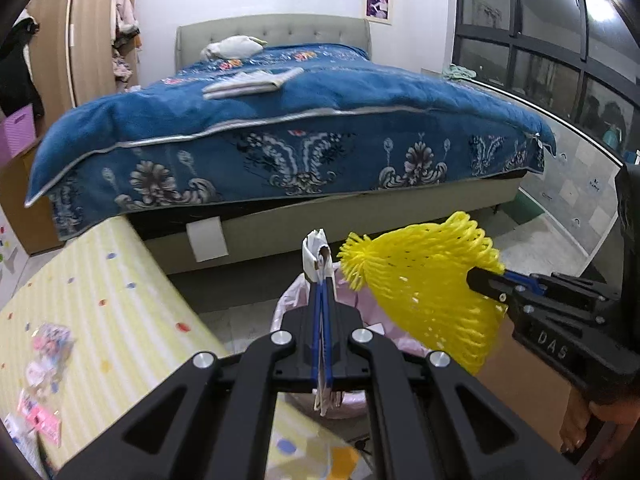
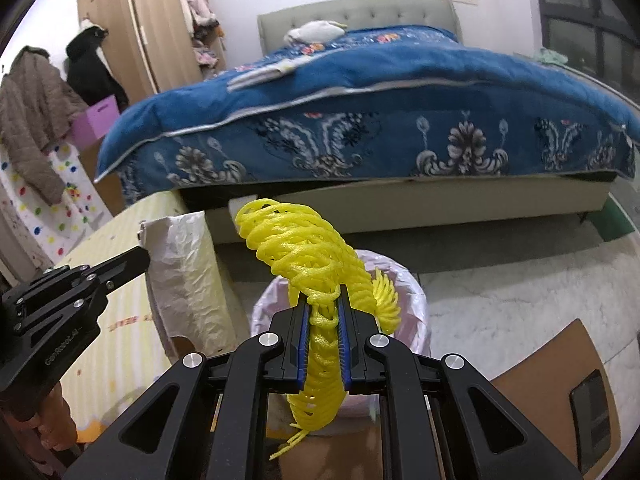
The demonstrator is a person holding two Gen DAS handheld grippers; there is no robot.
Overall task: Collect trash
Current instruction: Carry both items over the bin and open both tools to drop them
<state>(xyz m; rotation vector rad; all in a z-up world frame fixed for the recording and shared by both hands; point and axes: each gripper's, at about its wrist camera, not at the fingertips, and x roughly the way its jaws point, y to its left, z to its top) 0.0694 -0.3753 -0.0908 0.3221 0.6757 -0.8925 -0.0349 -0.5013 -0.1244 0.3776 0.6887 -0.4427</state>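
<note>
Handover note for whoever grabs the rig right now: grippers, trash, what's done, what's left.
Left gripper: shut on a crumpled white paper bag, held above the bin's near rim.
Right gripper: shut on a yellow foam mesh fruit net, over the pink-lined trash bin.
Done: both pieces picked up and brought to the bin.
Left: release both into it; colourful wrappers lie on the yellow striped mat.

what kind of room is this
Most likely a bedroom: a bed with a blue floral quilt fills the view, an open wardrobe holds clothes, and a lined trash bin stands on the floor.
</note>
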